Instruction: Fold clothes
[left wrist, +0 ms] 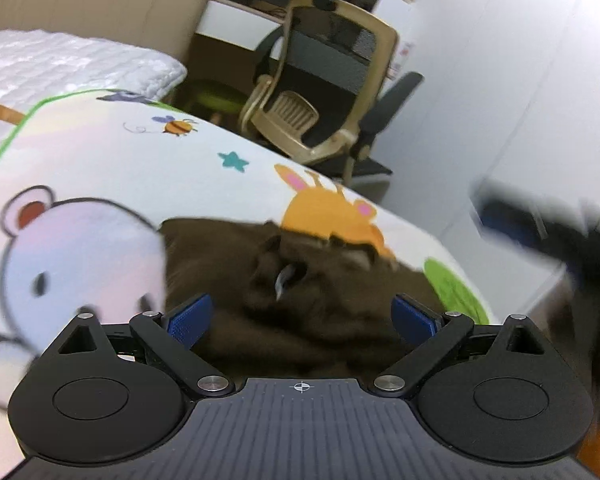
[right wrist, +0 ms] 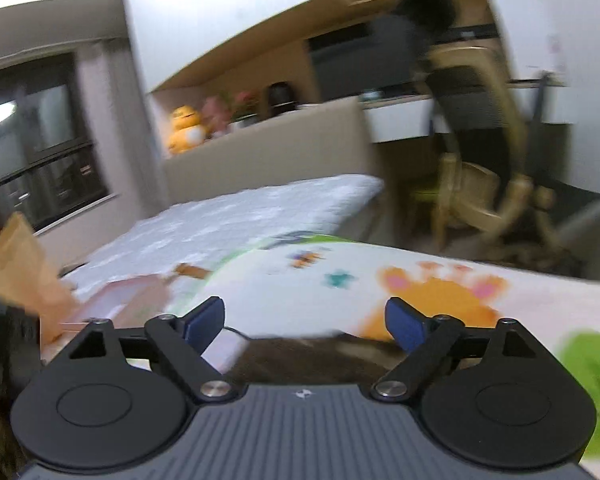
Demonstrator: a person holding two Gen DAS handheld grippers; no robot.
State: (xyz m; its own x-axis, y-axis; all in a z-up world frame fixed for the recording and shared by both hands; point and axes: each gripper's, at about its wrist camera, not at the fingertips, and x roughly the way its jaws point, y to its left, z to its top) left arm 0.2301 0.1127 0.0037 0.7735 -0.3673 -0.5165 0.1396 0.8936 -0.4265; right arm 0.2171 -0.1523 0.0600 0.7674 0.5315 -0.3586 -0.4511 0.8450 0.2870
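A dark brown garment (left wrist: 300, 280) lies crumpled on a cartoon-print sheet (left wrist: 120, 168) on the bed. My left gripper (left wrist: 302, 316) is open just above the garment, its blue pads (left wrist: 190, 318) wide apart and holding nothing. My right gripper shows blurred at the right edge of the left wrist view (left wrist: 540, 228). In the right wrist view my right gripper (right wrist: 304, 320) is open and empty, raised above the near edge of the brown garment (right wrist: 312, 356), with the sheet (right wrist: 440, 292) beyond.
A beige office chair (left wrist: 328, 92) stands beside the bed, also in the right wrist view (right wrist: 484, 168). A white quilted mattress cover (right wrist: 260, 212) and headboard (right wrist: 268, 148) lie beyond. A brown paper bag (right wrist: 20, 272) and a pink box (right wrist: 120, 300) sit left.
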